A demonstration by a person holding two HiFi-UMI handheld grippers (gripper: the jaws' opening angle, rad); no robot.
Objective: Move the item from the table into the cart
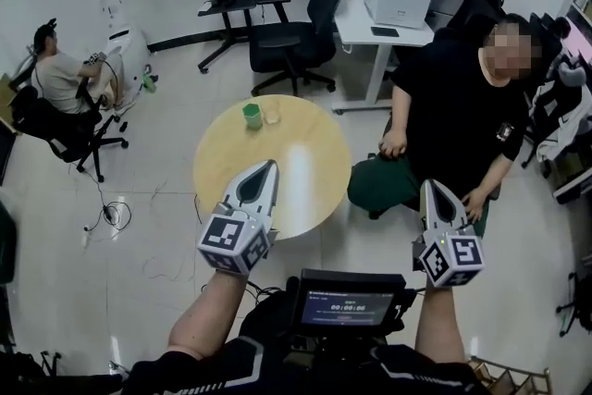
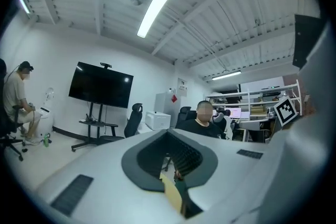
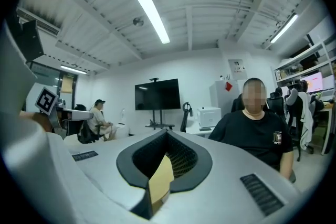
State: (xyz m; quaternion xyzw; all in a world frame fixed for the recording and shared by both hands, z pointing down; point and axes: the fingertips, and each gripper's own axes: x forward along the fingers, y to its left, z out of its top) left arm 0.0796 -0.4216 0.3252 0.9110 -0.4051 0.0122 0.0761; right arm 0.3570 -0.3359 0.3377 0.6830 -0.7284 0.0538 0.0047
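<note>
The left gripper [image 1: 268, 167] hangs over the near edge of the round table [image 1: 310, 166]. Its two jaws are pressed together, and nothing is in them. The right gripper [image 1: 433, 187] is off the table, out past its right edge. Its jaws are tight together and empty too.

A green cup [image 1: 252, 116] stands close to the far edge of the table. A clear glass [image 1: 272, 113] stands just beside it. They may touch, but that is hard to see from here.

A person in a black top [image 1: 453, 97] sits just beside the table's right edge, near the right gripper. A black chair [image 1: 294, 37] stands behind the table. The floor [image 1: 139, 236] to the left of the table is wide open, with only some thin cables [image 1: 111, 216] on it.
</note>
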